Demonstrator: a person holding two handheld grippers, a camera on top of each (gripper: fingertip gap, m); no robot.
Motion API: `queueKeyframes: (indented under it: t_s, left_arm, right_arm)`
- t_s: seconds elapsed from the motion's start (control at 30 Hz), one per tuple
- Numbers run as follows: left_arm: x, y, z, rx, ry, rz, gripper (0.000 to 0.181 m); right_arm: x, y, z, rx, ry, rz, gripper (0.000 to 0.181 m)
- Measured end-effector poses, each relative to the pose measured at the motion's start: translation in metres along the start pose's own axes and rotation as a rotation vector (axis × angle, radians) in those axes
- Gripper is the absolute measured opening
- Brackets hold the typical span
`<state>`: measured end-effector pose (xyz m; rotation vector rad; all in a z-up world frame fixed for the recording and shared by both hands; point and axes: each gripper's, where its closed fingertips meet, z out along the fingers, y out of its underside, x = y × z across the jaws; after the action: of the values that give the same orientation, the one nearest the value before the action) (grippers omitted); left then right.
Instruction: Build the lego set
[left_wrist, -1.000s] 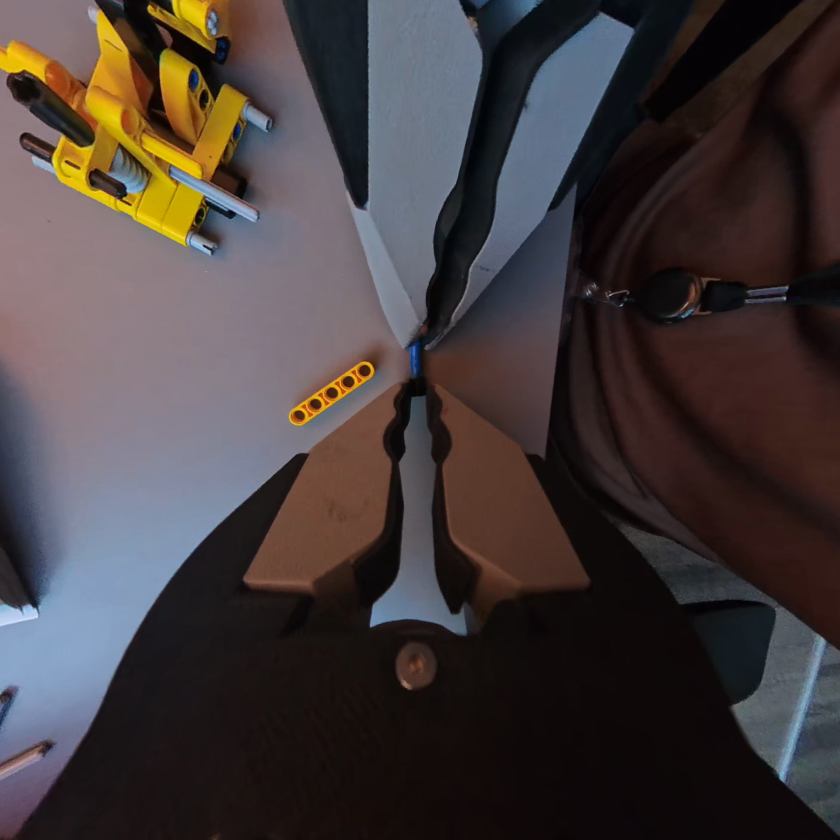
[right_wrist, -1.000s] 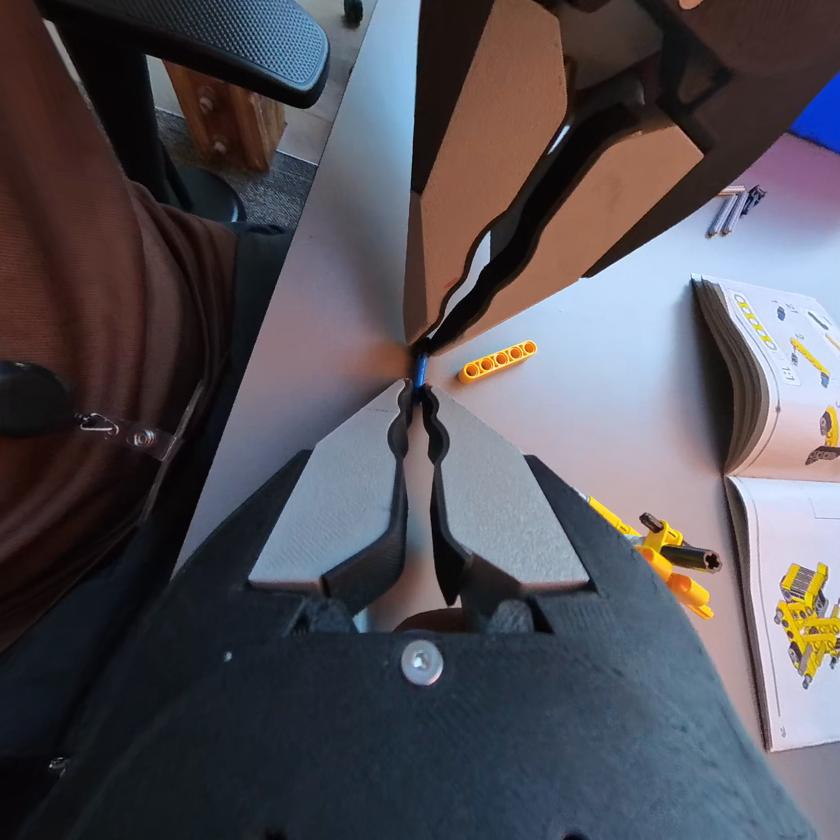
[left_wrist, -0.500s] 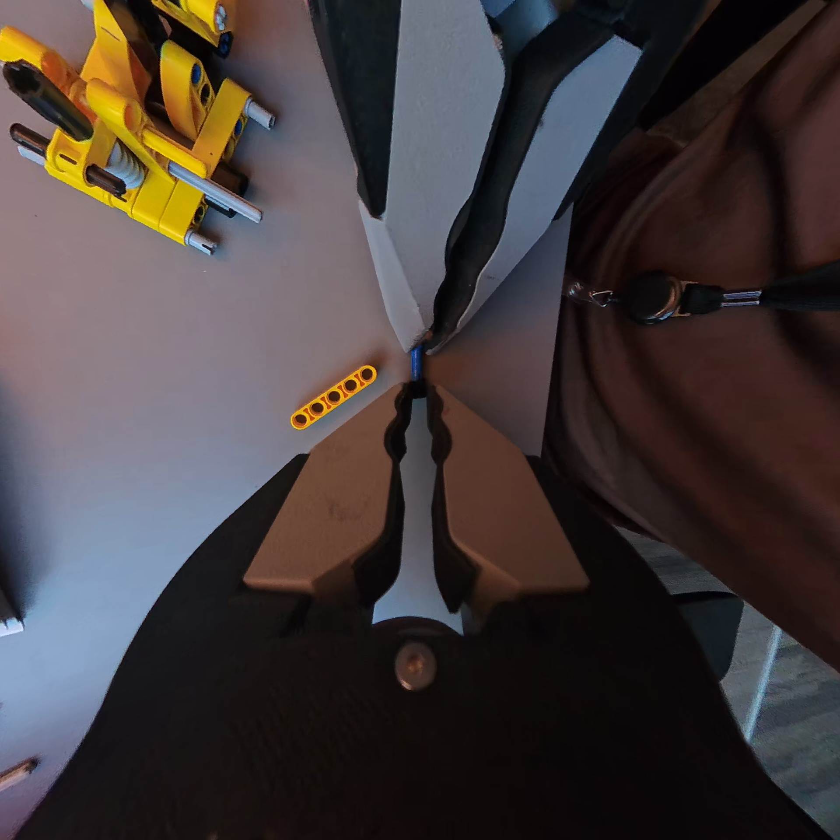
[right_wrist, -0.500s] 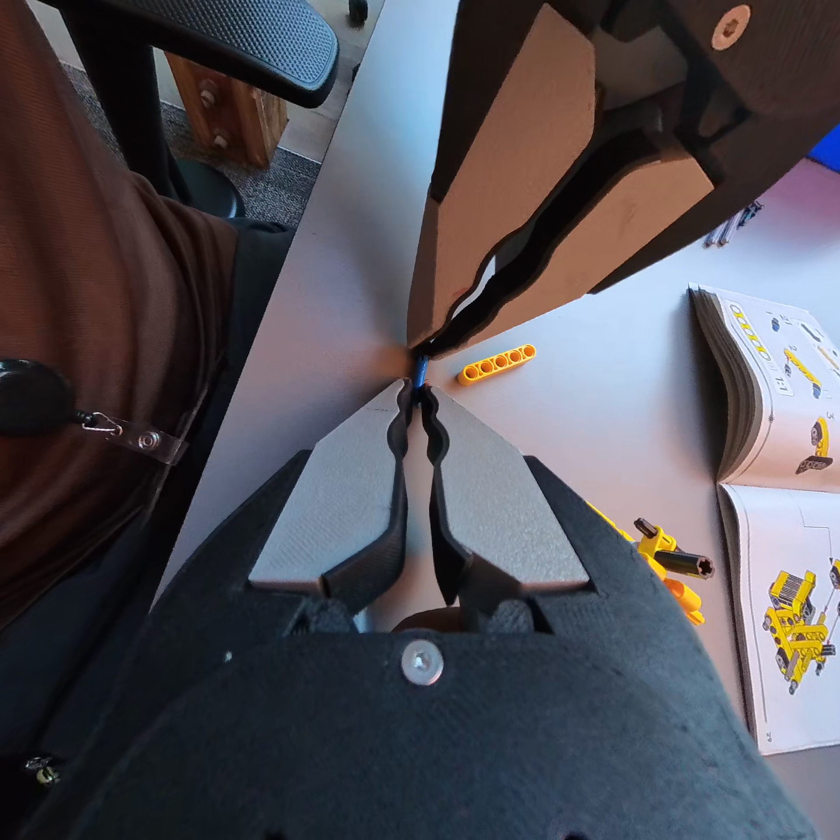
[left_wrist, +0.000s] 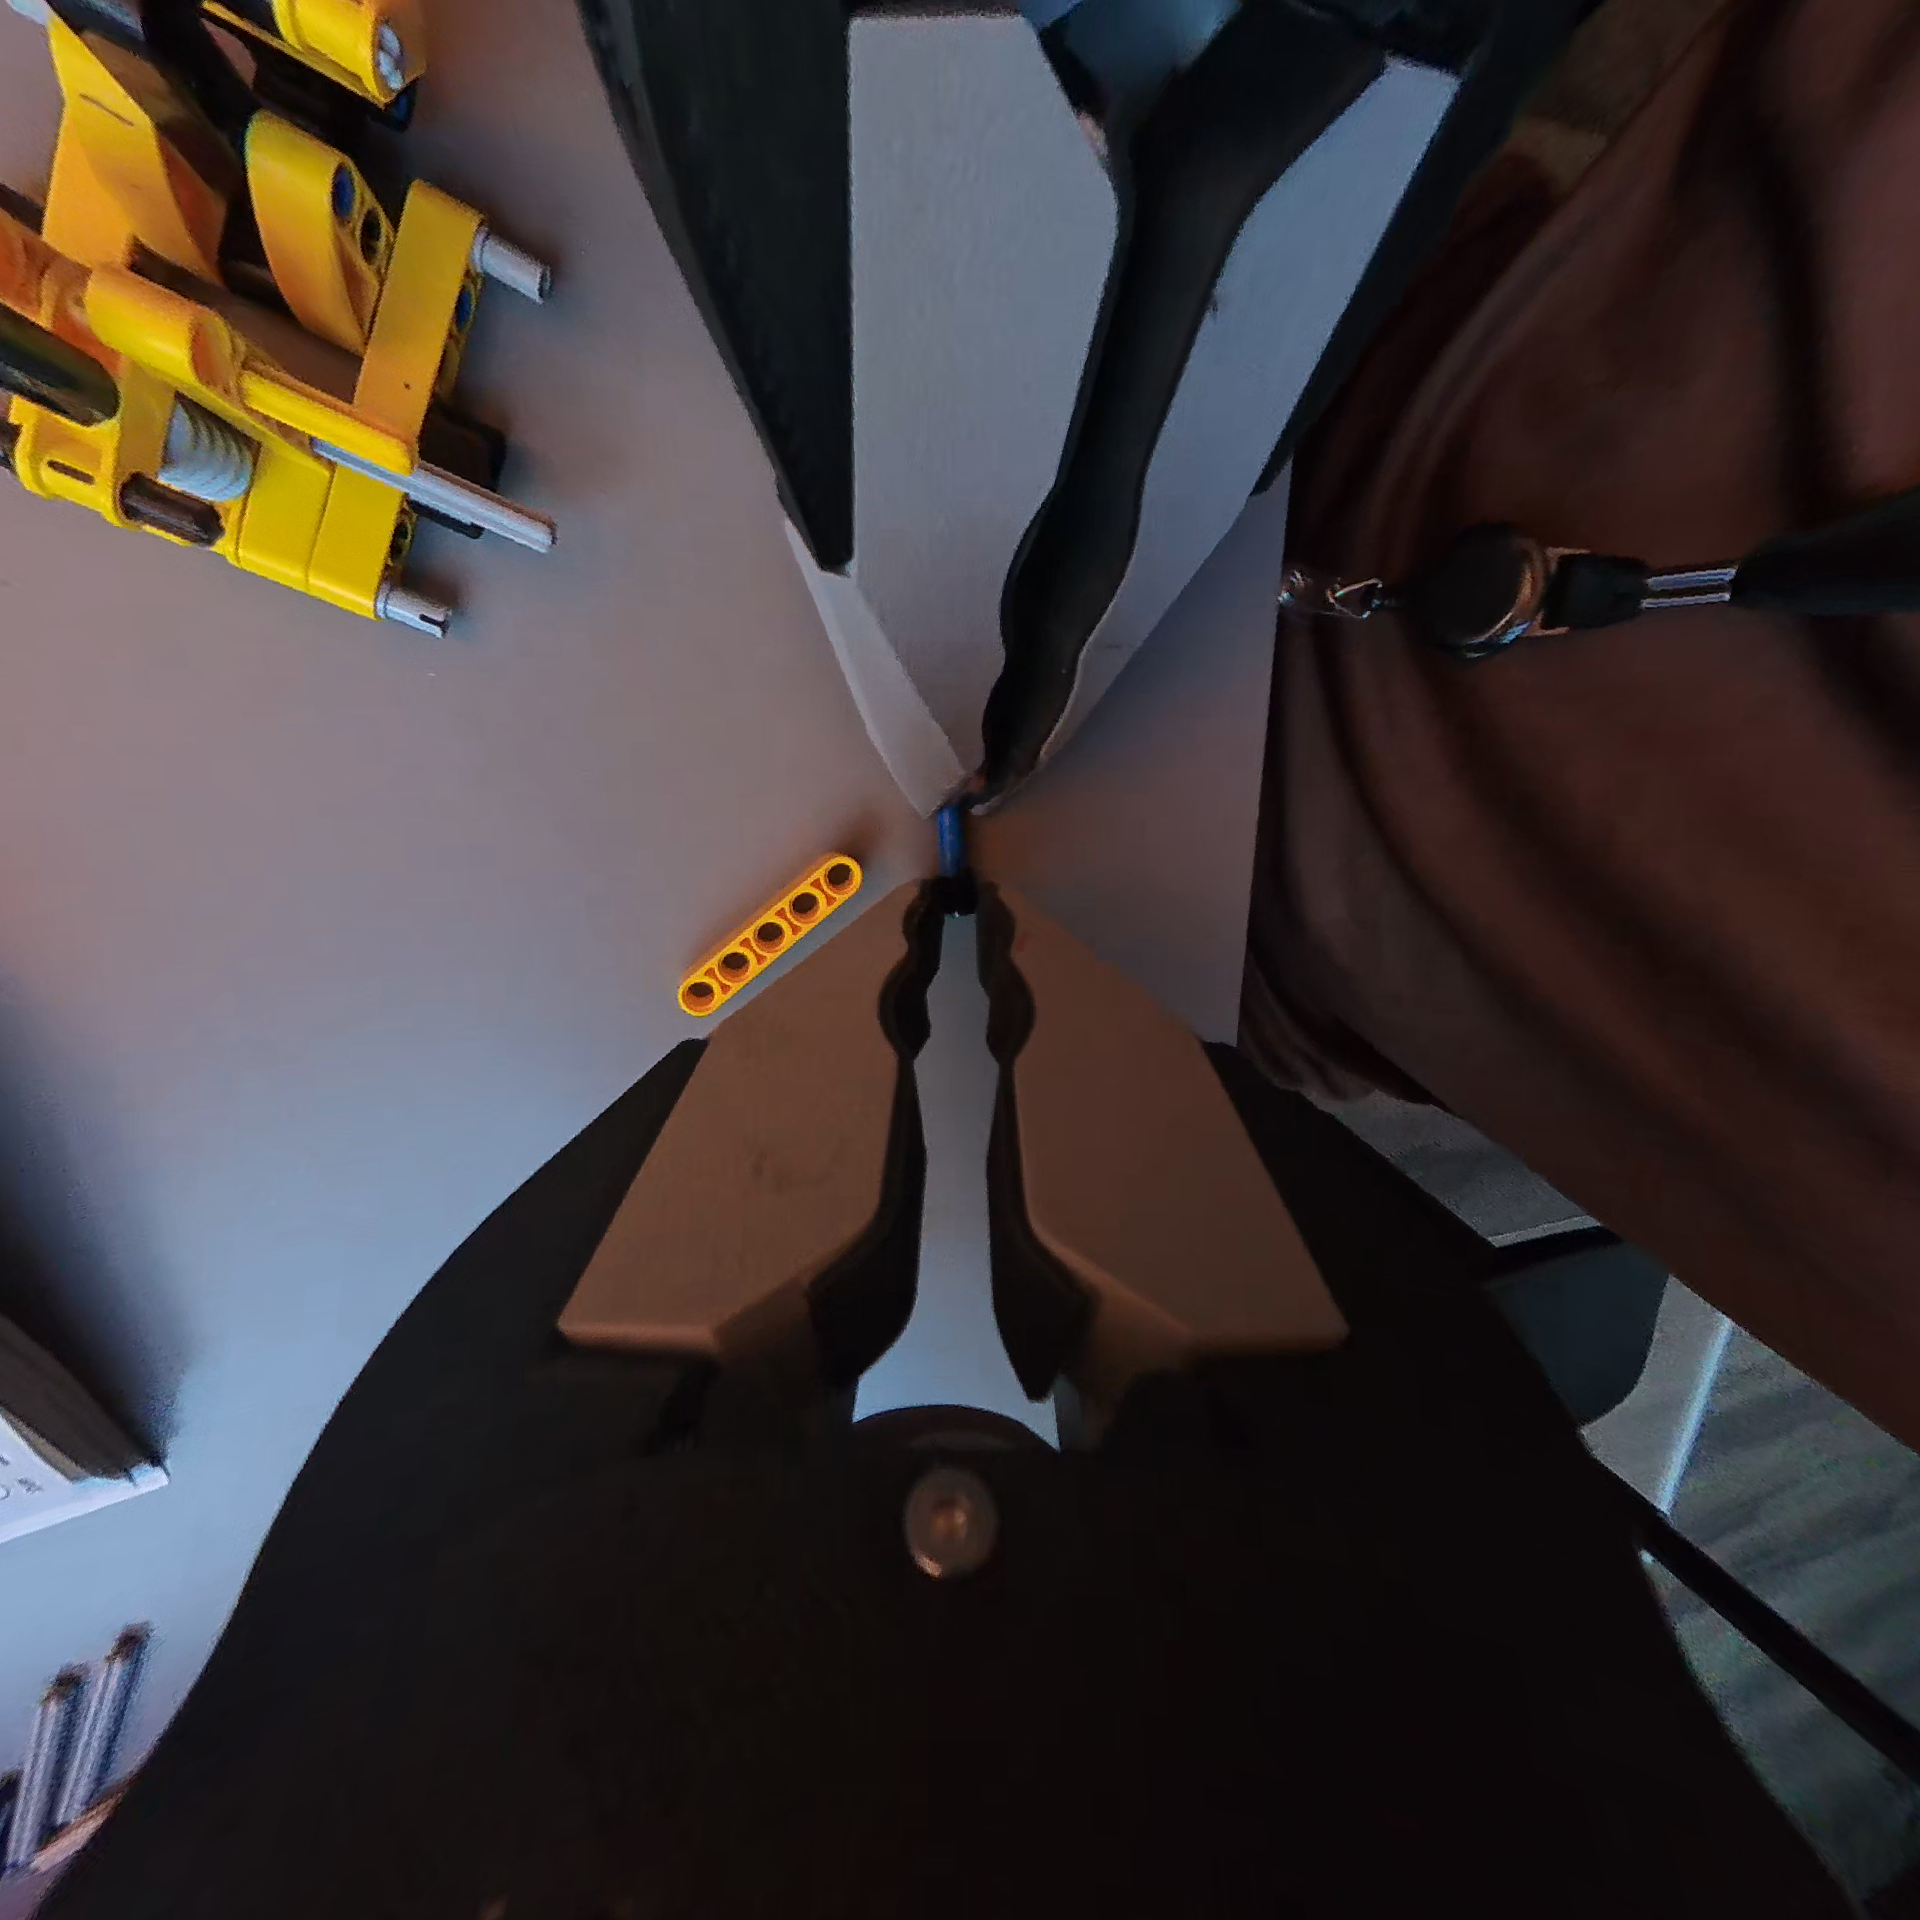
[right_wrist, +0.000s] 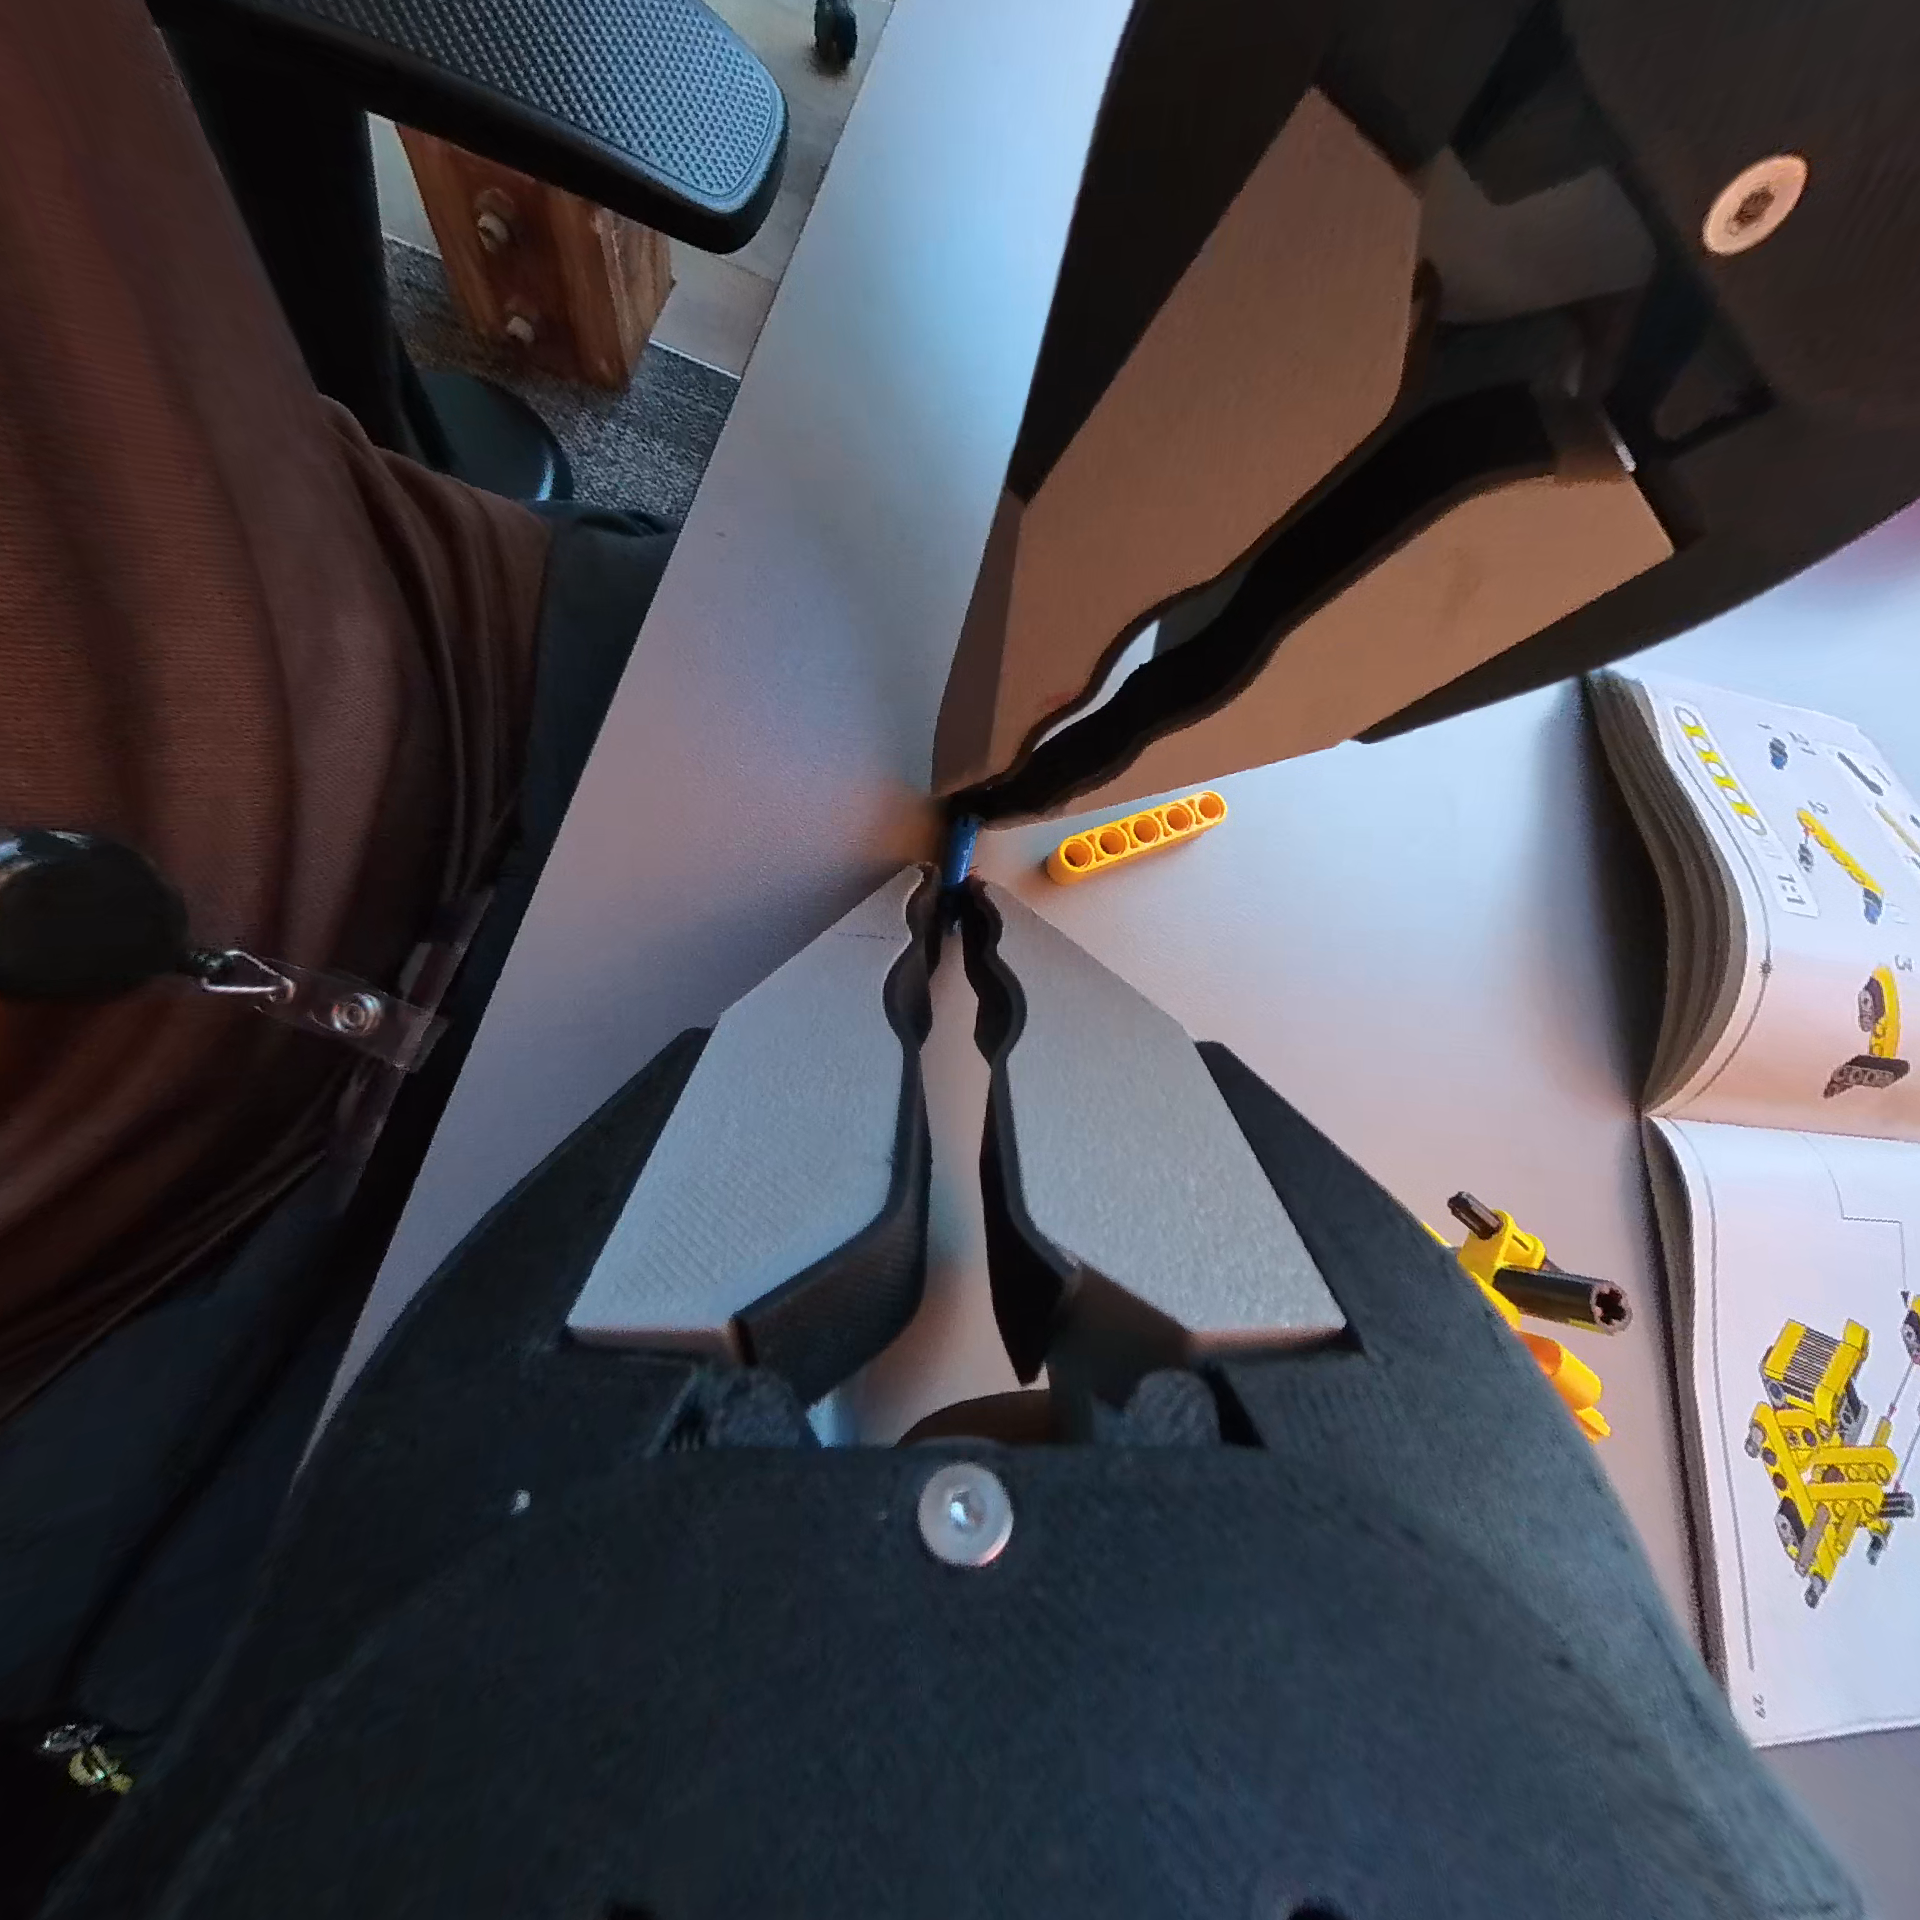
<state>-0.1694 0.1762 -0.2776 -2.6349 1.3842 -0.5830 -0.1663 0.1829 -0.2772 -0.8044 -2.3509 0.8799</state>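
Note:
A small blue pin (left_wrist: 949, 836) hangs just above the grey table, held between two grippers that meet tip to tip. My left gripper (left_wrist: 951, 899) is shut on one end of it. My right gripper (right_wrist: 948, 883) is shut on the other end of the pin (right_wrist: 961, 844). Each gripper also shows in the other's view, coming down from the top: the right one (left_wrist: 982, 795) and the left one (right_wrist: 971, 805). A yellow five-hole beam (left_wrist: 769, 933) lies flat on the table beside the tips, also in the right wrist view (right_wrist: 1138, 836).
A partly built yellow model (left_wrist: 239, 312) lies on the table, its edge showing in the right wrist view (right_wrist: 1527, 1309). An open instruction booklet (right_wrist: 1766, 1039) lies beyond it. Grey axles (left_wrist: 73, 1745) lie near a corner. A person in a brown shirt (right_wrist: 208, 623) sits at the table edge. My left and right fingertips are right by each other.
Both grippers stay shut on the pin, tip to tip. The left gripper has tilted a little as seen from the right wrist. The yellow beam has not moved.

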Motion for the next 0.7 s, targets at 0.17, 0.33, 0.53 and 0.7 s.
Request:
queueKeyframes:
  t_s: [0.17, 0.33, 0.53, 0.7]
  left_arm:
    - [-0.0001, -0.0006, 0.0002, -0.013, -0.006, -0.005, 0.003]
    - [-0.0001, -0.0003, -0.0001, -0.001, 0.026, -0.021, 0.003]
    - [0.0003, 0.0004, -0.0006, 0.002, 0.079, -0.028, 0.003]
    - [0.0014, -0.0022, 0.0003, -0.011, 0.111, -0.048, 0.003]
  right_arm:
    - [0.0002, -0.0001, 0.0000, 0.001, -0.003, -0.006, 0.001]
    - [0.0002, -0.0005, 0.0004, 0.004, 0.012, -0.056, 0.000]
    - [0.0000, 0.0002, 0.0001, -0.002, -0.015, -0.151, 0.000]
    - [0.0059, 0.0028, -0.0009, -0.065, -0.005, -0.171, 0.000]
